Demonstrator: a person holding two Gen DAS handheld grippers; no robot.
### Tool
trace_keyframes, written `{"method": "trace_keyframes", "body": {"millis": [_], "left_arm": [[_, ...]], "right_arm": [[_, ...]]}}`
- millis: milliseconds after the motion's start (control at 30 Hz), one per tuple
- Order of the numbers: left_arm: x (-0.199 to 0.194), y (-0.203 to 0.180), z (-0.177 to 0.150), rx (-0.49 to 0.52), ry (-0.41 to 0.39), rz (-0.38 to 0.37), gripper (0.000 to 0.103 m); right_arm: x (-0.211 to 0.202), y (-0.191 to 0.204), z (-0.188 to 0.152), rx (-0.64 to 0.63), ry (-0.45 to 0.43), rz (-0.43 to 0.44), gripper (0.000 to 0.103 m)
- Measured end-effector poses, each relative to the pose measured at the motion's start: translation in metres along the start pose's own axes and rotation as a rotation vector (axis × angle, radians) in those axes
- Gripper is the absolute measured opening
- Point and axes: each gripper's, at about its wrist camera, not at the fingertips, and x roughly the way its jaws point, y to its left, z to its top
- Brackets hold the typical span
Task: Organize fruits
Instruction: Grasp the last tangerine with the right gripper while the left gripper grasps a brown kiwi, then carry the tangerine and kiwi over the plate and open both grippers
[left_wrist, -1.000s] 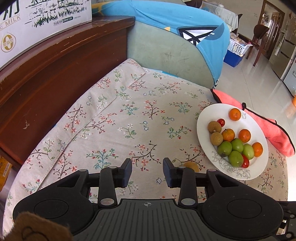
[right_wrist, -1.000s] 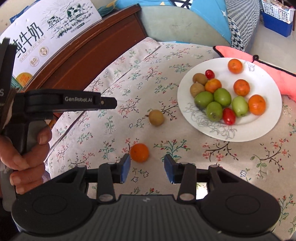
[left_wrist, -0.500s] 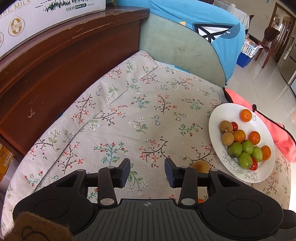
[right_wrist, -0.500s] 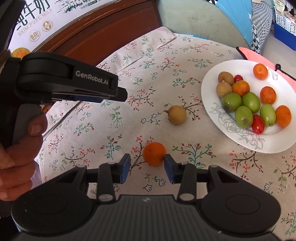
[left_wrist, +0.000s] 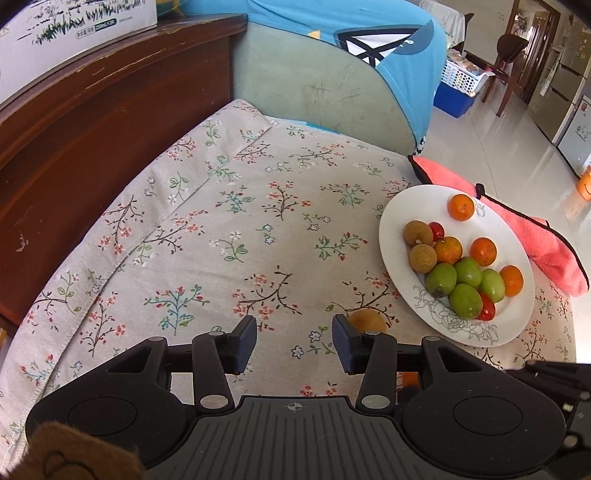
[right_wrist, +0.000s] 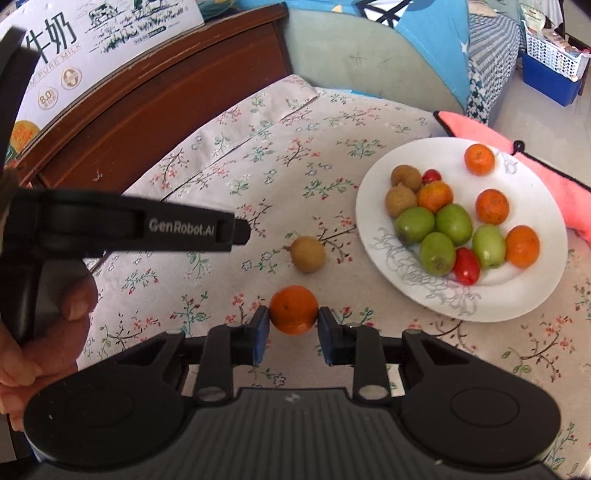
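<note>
Your right gripper (right_wrist: 293, 326) is closing its fingers on the loose orange (right_wrist: 294, 309) on the floral cloth (right_wrist: 229, 155), near the plate (right_wrist: 532, 295). Your left gripper (left_wrist: 294, 343) is opening over bare cloth, fingers empty, brown fruit (left_wrist: 367, 322) just beside.

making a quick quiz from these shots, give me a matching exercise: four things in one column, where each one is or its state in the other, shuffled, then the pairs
Things
1. loose orange
2. brown round fruit
3. red cherry tomato
4. left tool

Places or states
A. on the white plate, beside the green fruits
B. jaws apart, nothing between them
C. alone on the floral cloth, off the plate
D. between the closing jaws of the right tool

Pairs: 1-D, 2-C, 3-A, 4-B
</note>
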Motion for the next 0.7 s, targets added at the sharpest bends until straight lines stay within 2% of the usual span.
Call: {"method": "trace_keyframes", "body": {"millis": [267,500,700], "left_arm": [[0.010,-0.030,-0.007,0.122,-0.015,-0.046,0.043],[0.019,-0.046,-0.011,0.183,-0.017,-0.067,0.042],[0.028,-0.049,-0.014,0.196,-0.011,-0.054,0.042]], "right_arm": [[-0.025,-0.045,0.018,0.157,-0.077,-0.072,0.029],[-0.039,-0.078,0.027,0.306,-0.123,-0.054,0.029],[-0.047,-0.092,0.028,0.361,-0.137,-0.046,0.029]]}}
